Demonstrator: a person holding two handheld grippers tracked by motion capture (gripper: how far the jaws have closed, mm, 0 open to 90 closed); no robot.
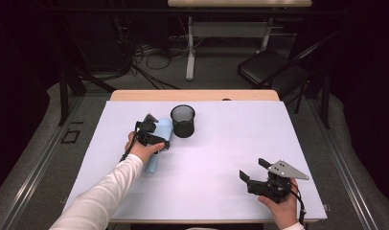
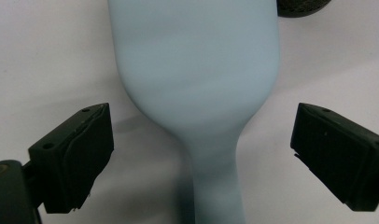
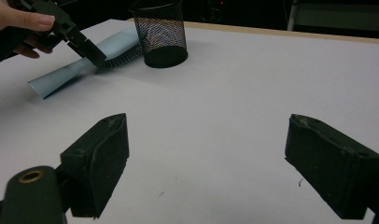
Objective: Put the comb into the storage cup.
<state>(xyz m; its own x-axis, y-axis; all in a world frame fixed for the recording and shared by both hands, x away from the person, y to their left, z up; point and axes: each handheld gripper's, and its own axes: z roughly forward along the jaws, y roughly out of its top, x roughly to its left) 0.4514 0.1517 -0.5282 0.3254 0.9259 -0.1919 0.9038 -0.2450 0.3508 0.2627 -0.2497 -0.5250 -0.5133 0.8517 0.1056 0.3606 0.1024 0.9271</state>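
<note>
Here, on the white tabletop point(image 1: 207, 163), the left tool point(image 1: 152, 136) hangs over a pale blue hairbrush point(image 1: 158, 143) lying flat at about ten o'clock from the middle. Its jaws stand wide apart on either side of the hairbrush's handle point(image 2: 215, 186), touching nothing. Just beside the brush head, at one o'clock from it, stands a black mesh cup point(image 1: 183, 120). The right tool point(image 1: 254, 173) sits at five o'clock, jaws spread open over bare tabletop, holding nothing.
</note>
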